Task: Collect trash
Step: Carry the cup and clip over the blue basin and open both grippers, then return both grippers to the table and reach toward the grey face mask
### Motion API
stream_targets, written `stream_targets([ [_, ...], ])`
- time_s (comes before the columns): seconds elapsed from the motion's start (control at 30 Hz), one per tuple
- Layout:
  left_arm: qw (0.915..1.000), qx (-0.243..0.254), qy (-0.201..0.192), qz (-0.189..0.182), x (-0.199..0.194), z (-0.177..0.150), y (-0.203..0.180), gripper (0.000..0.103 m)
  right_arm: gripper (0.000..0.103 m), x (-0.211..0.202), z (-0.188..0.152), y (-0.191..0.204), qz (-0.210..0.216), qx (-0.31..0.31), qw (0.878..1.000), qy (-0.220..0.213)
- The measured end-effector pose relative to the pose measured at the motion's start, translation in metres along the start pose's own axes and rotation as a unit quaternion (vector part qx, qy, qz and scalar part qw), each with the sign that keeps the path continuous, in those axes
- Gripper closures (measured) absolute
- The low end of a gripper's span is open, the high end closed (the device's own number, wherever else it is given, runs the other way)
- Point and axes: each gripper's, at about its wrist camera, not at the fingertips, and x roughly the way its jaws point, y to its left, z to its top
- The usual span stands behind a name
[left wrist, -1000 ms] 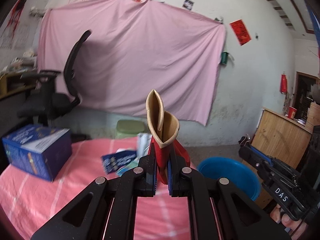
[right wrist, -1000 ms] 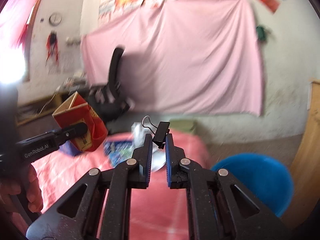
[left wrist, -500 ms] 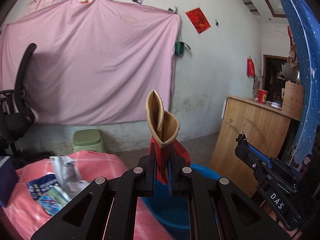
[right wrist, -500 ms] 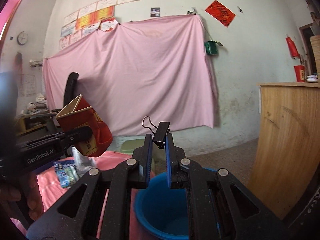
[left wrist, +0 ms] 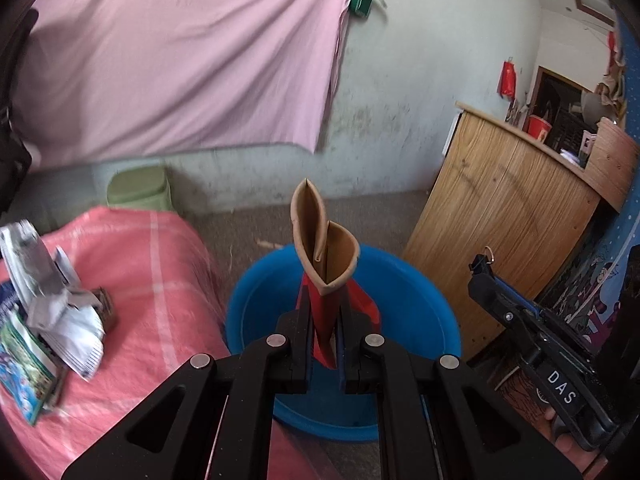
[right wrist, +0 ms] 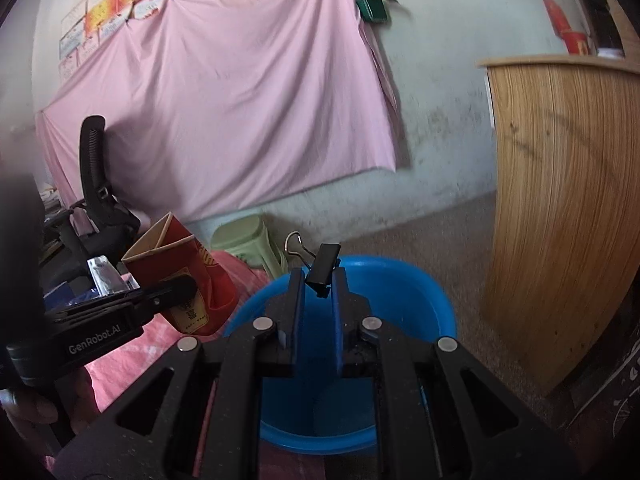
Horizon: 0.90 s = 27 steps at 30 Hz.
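Observation:
My left gripper (left wrist: pixel 323 322) is shut on a crushed red paper cup (left wrist: pixel 324 252) with a tan inside, held above a blue plastic basin (left wrist: pixel 420 312) on the floor. From the right wrist view the same cup (right wrist: pixel 180 276) shows at left in the left gripper (right wrist: pixel 176 292). My right gripper (right wrist: pixel 318 280) is shut on a black binder clip (right wrist: pixel 323 268), its wire handle sticking up, over the basin (right wrist: pixel 408 292). In the left wrist view the right gripper (left wrist: pixel 486 276) with the clip (left wrist: pixel 480 264) hangs at the right of the basin.
A pink-covered table (left wrist: pixel 160 272) at left carries crumpled wrappers (left wrist: pixel 60 312) and packets (left wrist: pixel 24 364). A green stool (left wrist: pixel 138 192) stands by the wall, a wooden counter (left wrist: pixel 508 208) at right, a black office chair (right wrist: pixel 96 200) at left.
Both grippers swung right from over the table to above the blue basin and dipped, each keeping its object. The basin now fills the lower middle of both views.

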Motion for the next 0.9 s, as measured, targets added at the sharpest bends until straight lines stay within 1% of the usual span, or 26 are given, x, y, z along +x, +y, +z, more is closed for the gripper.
stream_targets([
  [0.13, 0.9992, -0.008, 0.039, 0.01, 0.014, 0.001, 0.002, 0.095, 0.068, 0.012, -0.002, -0.007, -0.001, 0.01, 1.0, 0.023],
  [0.17, 0.9988, -0.011, 0.047, 0.01, 0.016, 0.0, 0.004, 0.093, 0.068, 0.014, -0.001, -0.007, 0.0, 0.012, 1.0, 0.027],
  [0.23, 0.9984, -0.018, 0.052, 0.007, 0.013, -0.002, 0.01, 0.086, 0.068, 0.016, -0.002, -0.009, 0.0, 0.013, 0.999, 0.032],
  [0.3, 0.9987, -0.023, 0.046, 0.008, 0.01, -0.002, 0.011, 0.072, 0.066, 0.016, -0.001, -0.008, -0.002, 0.012, 0.999, 0.033],
  [0.4, 0.9993, -0.029, 0.025, 0.007, 0.0, -0.003, 0.016, 0.069, 0.062, 0.013, 0.001, -0.008, -0.001, 0.01, 1.0, 0.027],
  [0.47, 0.9994, -0.029, 0.012, 0.012, -0.008, -0.003, 0.019, 0.068, 0.058, 0.011, 0.002, -0.006, 0.001, 0.007, 1.0, 0.019],
  [0.53, 0.9993, -0.031, -0.002, 0.019, -0.017, -0.002, 0.023, 0.066, 0.053, 0.007, 0.005, -0.003, 0.004, 0.007, 1.0, 0.008],
  [0.57, 0.9991, -0.032, -0.011, 0.023, -0.022, -0.002, 0.025, 0.061, 0.052, 0.005, 0.006, -0.001, 0.006, 0.006, 1.0, 0.003],
  [0.6, 0.9988, -0.034, -0.023, 0.027, -0.029, -0.003, 0.028, 0.056, 0.047, 0.001, 0.008, 0.001, 0.009, 0.004, 1.0, -0.006],
  [0.63, 0.9982, -0.035, -0.036, 0.034, -0.037, -0.003, 0.031, 0.054, 0.041, -0.002, 0.01, 0.004, 0.011, 0.002, 1.0, -0.014],
  [0.67, 0.9974, -0.036, -0.048, 0.039, -0.043, -0.003, 0.033, 0.05, 0.038, -0.003, 0.011, 0.007, 0.013, 0.0, 1.0, -0.02],
  [0.73, 0.995, -0.039, -0.075, 0.054, -0.059, -0.004, 0.041, 0.045, 0.027, -0.009, 0.015, 0.014, 0.018, -0.006, 0.999, -0.038],
  [0.77, 0.9936, -0.042, -0.085, 0.061, -0.067, -0.004, 0.045, 0.041, 0.024, -0.012, 0.017, 0.018, 0.02, -0.01, 0.999, -0.046],
  [0.8, 0.9921, -0.046, -0.095, 0.068, -0.075, -0.004, 0.05, 0.033, 0.02, -0.014, 0.018, 0.022, 0.023, -0.012, 0.998, -0.053],
  [0.83, 0.9897, -0.051, -0.108, 0.079, -0.083, -0.004, 0.056, 0.027, 0.014, -0.016, 0.02, 0.027, 0.027, -0.015, 0.998, -0.06],
  [0.87, 0.9872, -0.055, -0.119, 0.09, -0.09, -0.005, 0.059, 0.018, 0.011, -0.018, 0.021, 0.031, 0.031, -0.017, 0.997, -0.067],
  [0.9, 0.9829, -0.061, -0.138, 0.105, -0.1, -0.007, 0.065, 0.012, 0.005, -0.02, 0.022, 0.035, 0.037, -0.02, 0.996, -0.074],
])
